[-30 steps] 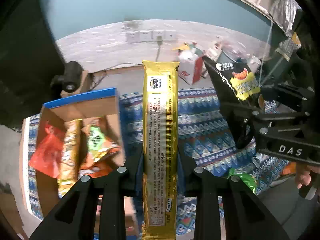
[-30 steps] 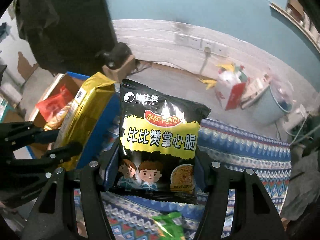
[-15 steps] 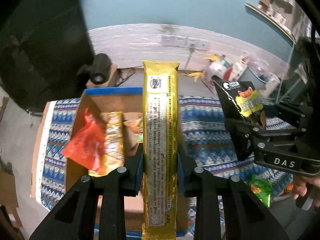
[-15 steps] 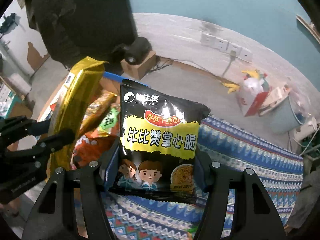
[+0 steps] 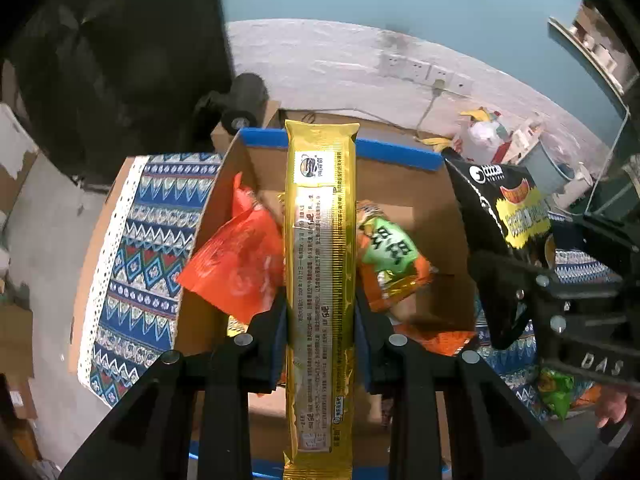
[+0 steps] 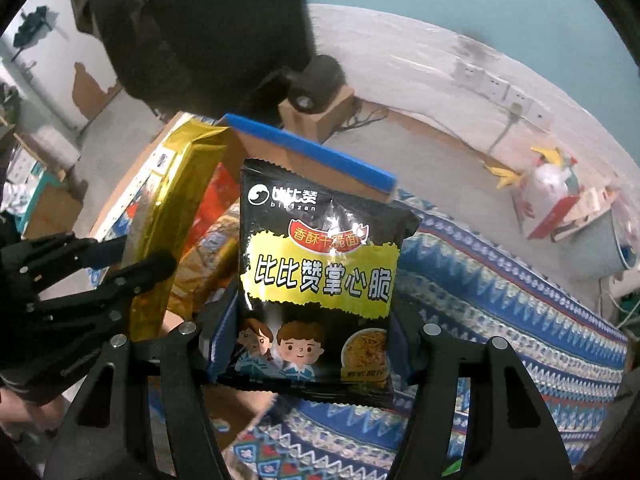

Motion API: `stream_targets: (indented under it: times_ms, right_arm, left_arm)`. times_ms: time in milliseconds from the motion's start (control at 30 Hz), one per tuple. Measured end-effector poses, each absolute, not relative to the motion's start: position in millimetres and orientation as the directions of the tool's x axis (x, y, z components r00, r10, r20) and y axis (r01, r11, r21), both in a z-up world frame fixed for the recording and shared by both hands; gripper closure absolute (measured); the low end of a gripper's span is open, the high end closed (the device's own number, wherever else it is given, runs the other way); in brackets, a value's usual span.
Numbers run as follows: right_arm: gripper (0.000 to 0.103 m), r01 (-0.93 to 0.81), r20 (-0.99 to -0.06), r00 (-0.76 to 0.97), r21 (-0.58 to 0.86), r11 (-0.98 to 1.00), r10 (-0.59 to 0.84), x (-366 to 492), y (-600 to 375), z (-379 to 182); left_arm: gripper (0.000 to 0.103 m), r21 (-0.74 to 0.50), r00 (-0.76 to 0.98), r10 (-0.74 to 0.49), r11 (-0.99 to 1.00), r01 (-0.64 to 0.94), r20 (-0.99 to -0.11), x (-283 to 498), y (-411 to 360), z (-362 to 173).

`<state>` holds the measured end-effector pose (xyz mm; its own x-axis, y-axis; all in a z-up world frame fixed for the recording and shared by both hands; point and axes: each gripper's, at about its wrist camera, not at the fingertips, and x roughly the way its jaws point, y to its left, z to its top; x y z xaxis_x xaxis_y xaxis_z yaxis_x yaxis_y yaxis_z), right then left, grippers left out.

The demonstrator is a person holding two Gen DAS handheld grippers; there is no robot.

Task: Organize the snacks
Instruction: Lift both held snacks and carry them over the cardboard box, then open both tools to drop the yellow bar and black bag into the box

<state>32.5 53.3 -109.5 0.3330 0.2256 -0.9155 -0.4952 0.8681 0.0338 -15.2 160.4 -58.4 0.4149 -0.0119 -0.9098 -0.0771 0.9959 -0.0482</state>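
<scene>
A: Two packets in the air, one per claw. The left gripper [image 5: 320, 328] is pinched narrow on the long gold packet [image 5: 320, 264], pads pressing both long edges at about mid-length. The right gripper [image 6: 308, 344] stands wider, clamped on the lower half of the black noodle-snack bag [image 6: 316, 280].

B: Where do they sit against the cardboard box [image 5: 400, 184]?

A: Gold packet hangs over the box's open middle, its top end reaching the blue-taped far rim. The black bag is by the box's right wall, more over the patterned cloth [image 6: 500, 300] than over the opening, as far as I can judge. Already in the box: a red pouch [image 5: 236, 264] left of centre, a green-and-orange packet [image 5: 390, 254] right of centre.

B: How to land them well?

A: My judgement: lower the gold one lengthwise into the gap between red and green, release only when it is low, so it lies flat. Bring the black bag fully inside the right wall before letting go, and keep the two claws from knocking together.

B: Any writing?

A: Black bag: "比比赞掌心脆" on the yellow band, "香酥干脆面" on the red badge, and the logo "比比赞" above. The right claw's body, seen from the left camera, reads "DAS". The gold packet's print is too fine to read.
</scene>
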Motion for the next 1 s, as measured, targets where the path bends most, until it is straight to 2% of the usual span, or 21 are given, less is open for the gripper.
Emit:
stream_targets:
  times_ms: [100, 167, 267, 400, 533, 600, 1000]
  right_arm:
    - [0.040, -0.507, -0.920, 0.313, 0.047, 0.861, 0.235, 33, 64, -117]
    - [0.040, -0.512, -0.921, 0.303, 0.057, 0.857, 0.243, 34, 69, -119]
    - [0.040, -0.514, -0.925, 0.283, 0.078, 0.854, 0.255, 38, 77, -124]
    - [0.039, -0.512, -0.926, 0.266, 0.100, 0.853, 0.268, 42, 84, -129]
    - [0.027, -0.509, -0.921, 0.288, 0.085, 0.857, 0.262, 42, 83, -125]
    - [0.025, -0.506, -0.919, 0.298, 0.077, 0.859, 0.258, 42, 80, -122]
    - [0.024, -0.458, -0.919, 0.343, 0.016, 0.889, 0.193, 28, 32, -104]
  left_arm:
    - [0.072, -0.041, 0.412, 0.008, 0.993, -0.108, -0.911, -15, 170, -59]
    - [0.062, -0.039, 0.414, 0.018, 0.991, -0.128, -0.910, -16, 175, -56]
    - [0.055, -0.024, 0.430, 0.037, 0.991, -0.135, -0.902, -18, 179, -52]
    - [0.052, -0.033, 0.425, 0.029, 0.990, -0.138, -0.905, -21, 183, -51]
    - [0.050, -0.030, 0.426, 0.032, 0.990, -0.137, -0.904, -23, 182, -49]
    - [0.047, -0.037, 0.430, 0.025, 0.990, -0.136, -0.903, -22, 181, -47]
    - [0.040, -0.075, 0.426, -0.051, 0.996, -0.040, -0.903, -24, 137, -43]
